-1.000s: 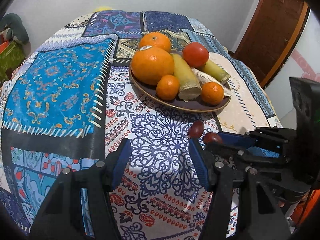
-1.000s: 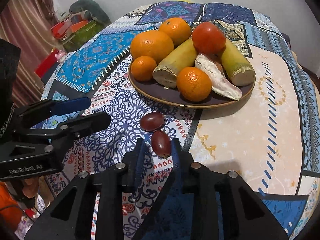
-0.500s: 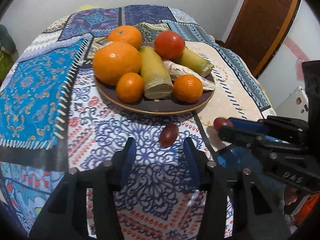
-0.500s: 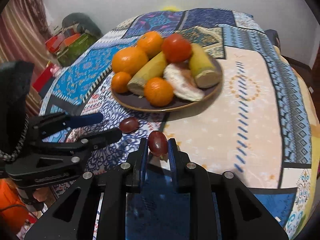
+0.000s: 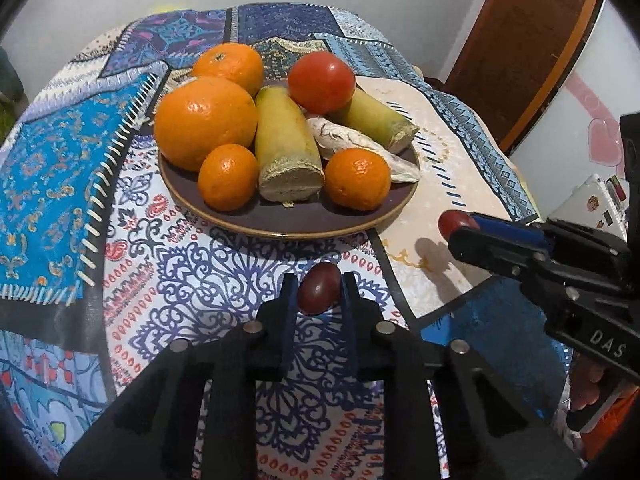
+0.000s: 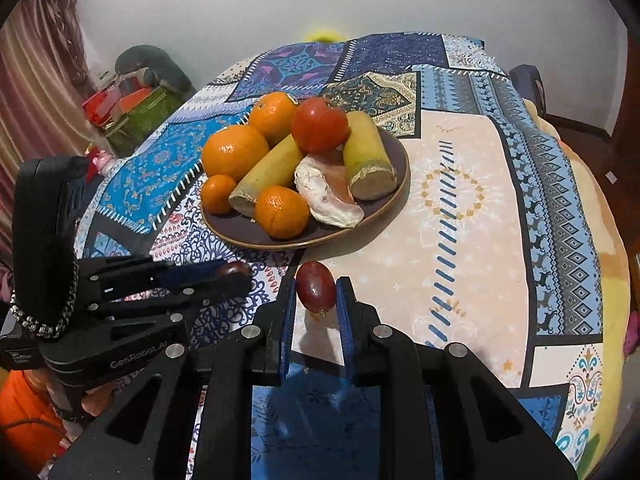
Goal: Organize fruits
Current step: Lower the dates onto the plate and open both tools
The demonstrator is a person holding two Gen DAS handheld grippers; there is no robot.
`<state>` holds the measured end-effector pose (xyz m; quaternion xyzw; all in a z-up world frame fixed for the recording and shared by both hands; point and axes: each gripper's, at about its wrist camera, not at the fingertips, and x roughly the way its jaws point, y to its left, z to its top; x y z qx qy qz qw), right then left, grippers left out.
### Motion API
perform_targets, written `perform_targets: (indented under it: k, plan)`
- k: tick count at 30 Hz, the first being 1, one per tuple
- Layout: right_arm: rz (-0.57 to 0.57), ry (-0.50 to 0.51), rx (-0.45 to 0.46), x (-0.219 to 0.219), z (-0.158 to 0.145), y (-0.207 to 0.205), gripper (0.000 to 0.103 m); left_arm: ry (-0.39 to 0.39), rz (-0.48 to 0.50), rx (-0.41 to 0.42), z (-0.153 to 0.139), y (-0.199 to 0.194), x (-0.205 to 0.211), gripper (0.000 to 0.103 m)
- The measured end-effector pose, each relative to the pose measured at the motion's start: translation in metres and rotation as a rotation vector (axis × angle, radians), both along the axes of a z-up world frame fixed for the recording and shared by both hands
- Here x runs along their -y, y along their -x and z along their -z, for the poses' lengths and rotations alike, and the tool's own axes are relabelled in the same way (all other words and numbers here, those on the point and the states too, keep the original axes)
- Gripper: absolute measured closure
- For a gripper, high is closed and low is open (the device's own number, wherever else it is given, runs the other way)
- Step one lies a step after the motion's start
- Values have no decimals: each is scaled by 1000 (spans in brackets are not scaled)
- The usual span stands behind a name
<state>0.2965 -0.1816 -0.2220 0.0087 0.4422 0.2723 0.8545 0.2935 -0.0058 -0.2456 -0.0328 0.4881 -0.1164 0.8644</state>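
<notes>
Pick-up step: left gripper [image 5: 319,286] clenched on one grape [image 5: 318,289] at lower centre, right gripper [image 6: 316,294] grasping the other grape [image 6: 315,287]. Next, likely carry both up to the plate [image 5: 288,222], mid-frame, and release gently.

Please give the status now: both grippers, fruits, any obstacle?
Left gripper shut on left grape. Right gripper shut on right grape. Plate crowded; path clear.
</notes>
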Motion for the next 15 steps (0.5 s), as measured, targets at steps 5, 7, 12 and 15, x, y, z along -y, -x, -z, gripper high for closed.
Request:
perform_targets:
  k: [5,7,12,15]
  plan:
    - [1,0,25,-1,-10,0,84,-14,-4,48,-18,9,1,82]
    - [1,-2,39,-1,-15,-1,84,-25,-10,75,-27,11,0,82]
    - [3,-4,82,-1,-29,-1,84,-24,-29,123,-46,8,-2,82]
    - [12,-7,114,0,-37,-1,84,-20,-37,144,-55,4,-2,82]
